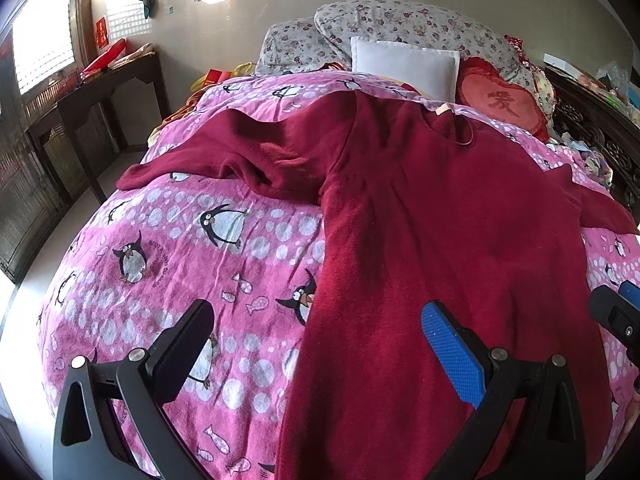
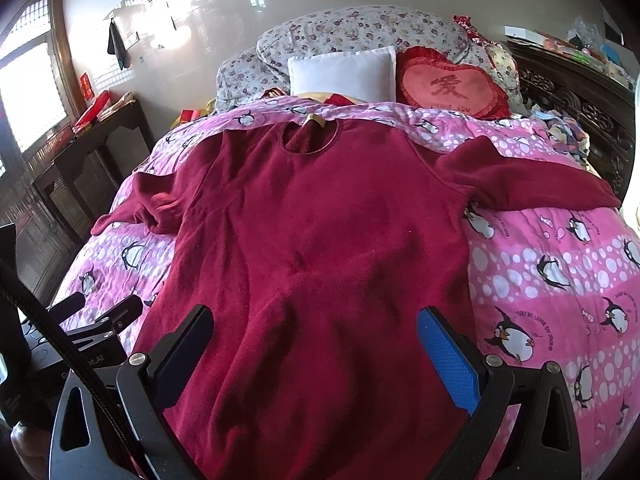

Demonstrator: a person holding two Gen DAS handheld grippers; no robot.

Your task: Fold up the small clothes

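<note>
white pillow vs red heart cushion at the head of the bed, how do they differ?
The white pillow is rectangular; the heart cushion is heart-shaped. The white pillow is plain, while the heart cushion is pink-red with a ruffled red edge and a character on its face. The white pillow sits left of the heart cushion, their edges meeting. Both lean against the floral bedding behind the penguin quilt, beyond the red top.

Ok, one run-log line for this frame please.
stage: pre-fold | dark red fleece long-sleeved top: flat, sleeves spread, on pink penguin-print quilt | left gripper: open, empty | right gripper: open, empty
</note>
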